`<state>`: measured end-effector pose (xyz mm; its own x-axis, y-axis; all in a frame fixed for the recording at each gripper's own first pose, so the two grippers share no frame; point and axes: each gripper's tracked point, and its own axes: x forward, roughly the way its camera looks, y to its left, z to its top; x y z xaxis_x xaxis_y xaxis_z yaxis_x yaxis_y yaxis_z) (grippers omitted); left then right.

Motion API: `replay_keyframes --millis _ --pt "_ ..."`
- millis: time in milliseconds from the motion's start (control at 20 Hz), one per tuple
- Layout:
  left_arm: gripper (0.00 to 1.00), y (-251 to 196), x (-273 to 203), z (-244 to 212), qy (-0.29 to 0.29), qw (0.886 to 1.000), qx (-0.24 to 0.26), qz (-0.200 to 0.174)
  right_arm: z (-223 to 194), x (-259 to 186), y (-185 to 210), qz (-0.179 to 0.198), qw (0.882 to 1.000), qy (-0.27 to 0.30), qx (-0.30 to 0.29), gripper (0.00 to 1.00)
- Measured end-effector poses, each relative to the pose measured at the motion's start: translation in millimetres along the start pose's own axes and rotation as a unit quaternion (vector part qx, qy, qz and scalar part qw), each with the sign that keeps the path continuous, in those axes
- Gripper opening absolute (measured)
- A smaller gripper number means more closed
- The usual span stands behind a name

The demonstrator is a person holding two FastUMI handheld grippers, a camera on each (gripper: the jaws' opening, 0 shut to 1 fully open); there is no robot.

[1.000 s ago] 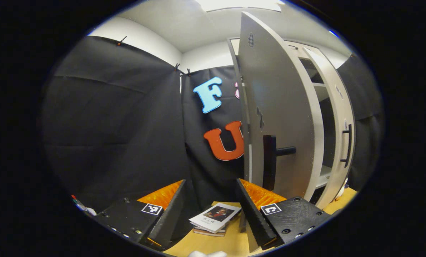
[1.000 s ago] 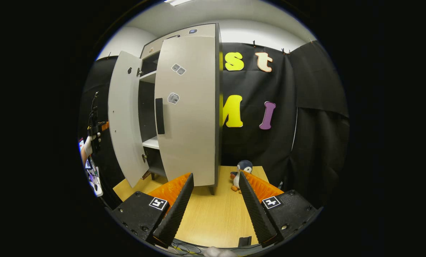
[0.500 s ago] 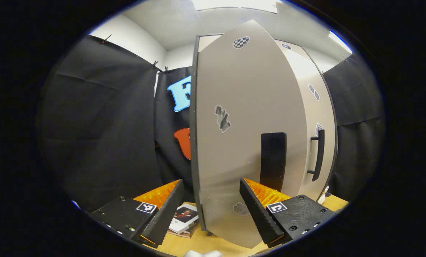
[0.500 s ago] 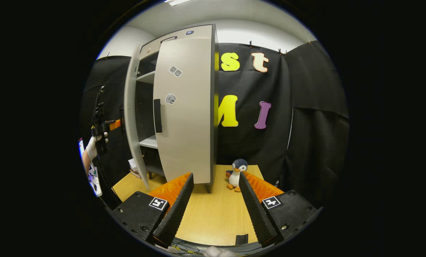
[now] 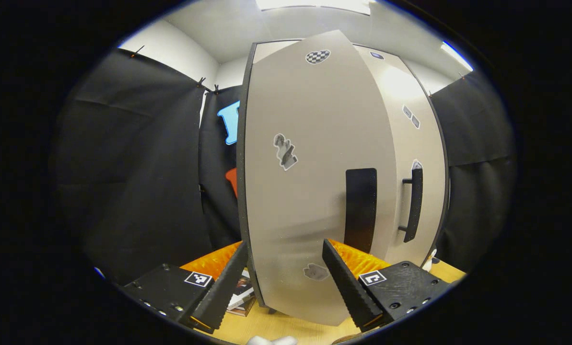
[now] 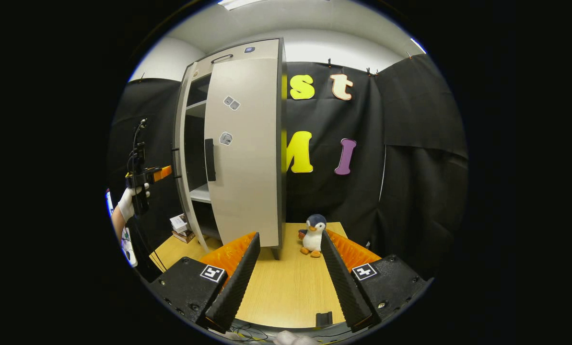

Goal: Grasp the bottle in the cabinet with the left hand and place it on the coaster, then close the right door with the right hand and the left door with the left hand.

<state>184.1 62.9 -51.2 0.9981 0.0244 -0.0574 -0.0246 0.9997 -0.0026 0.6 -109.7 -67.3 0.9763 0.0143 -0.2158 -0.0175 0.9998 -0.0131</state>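
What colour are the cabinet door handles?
Black; the handles show best in the left gripper view.

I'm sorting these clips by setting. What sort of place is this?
Probably a staged recording booth, not a lived-in home: black cloth walls hang clipped around a wooden tabletop holding a tall grey two-door cabinet, with a small plush penguin as a prop.

1. Bright light came from a ceiling lamp (image 5: 314,5) at 12 o'clock.
2. A shiny glare spot sat on the cabinet door (image 5: 396,86).
3. Edges bent round; everything looked sharp.
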Motion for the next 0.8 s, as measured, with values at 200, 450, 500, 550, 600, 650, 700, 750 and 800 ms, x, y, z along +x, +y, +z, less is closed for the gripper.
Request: replay_keyframes --millis 200,450,500,550,600,650,700,750,800 --pt "0.95 7.7 -25.0 6.3 -0.005 1.0 0.011 0.008 5.2 0.4 13.1 0.005 1.0 -0.007 -0.01 0.79" --pt "0.95 6.2 -65.5 21.4 -0.015 1.0 0.024 0.007 21.9 -2.1 32.7 0.014 0.999 -0.03 -0.014 0.79" --pt "0.95 4.1 -73.1 22.9 -0.016 1.0 0.022 0.004 25.0 -3.2 36.7 0.015 0.999 -0.035 -0.013 0.79" --pt "0.95 2.6 -81.0 24.6 -0.016 1.0 0.021 0.001 28.3 -4.0 40.1 0.015 0.999 -0.041 -0.013 0.79" --pt "0.96 1.6 -88.4 26.4 -0.016 1.0 0.019 0.0 30.8 -3.7 43.8 0.014 0.999 -0.045 -0.014 0.79" --pt "0.95 -0.6 -96.5 26.2 -0.016 1.0 0.016 -0.003 31.8 -4.4 46.6 0.013 0.999 -0.048 -0.016 0.79" --pt "0.95 -3.7 -102.9 26.1 -0.015 1.0 0.012 -0.007 32.5 -4.4 49.8 0.012 0.998 -0.051 -0.017 0.79" --pt "0.95 -6.9 -110.4 25.8 -0.014 1.0 0.01 -0.01 33.8 -4.5 53.9 0.013 0.998 -0.054 -0.016 0.79" --pt "0.95 -9.0 -115.5 24.5 -0.014 1.0 0.009 -0.011 34.2 -4.3 57.4 0.013 0.998 -0.055 -0.015 0.79"
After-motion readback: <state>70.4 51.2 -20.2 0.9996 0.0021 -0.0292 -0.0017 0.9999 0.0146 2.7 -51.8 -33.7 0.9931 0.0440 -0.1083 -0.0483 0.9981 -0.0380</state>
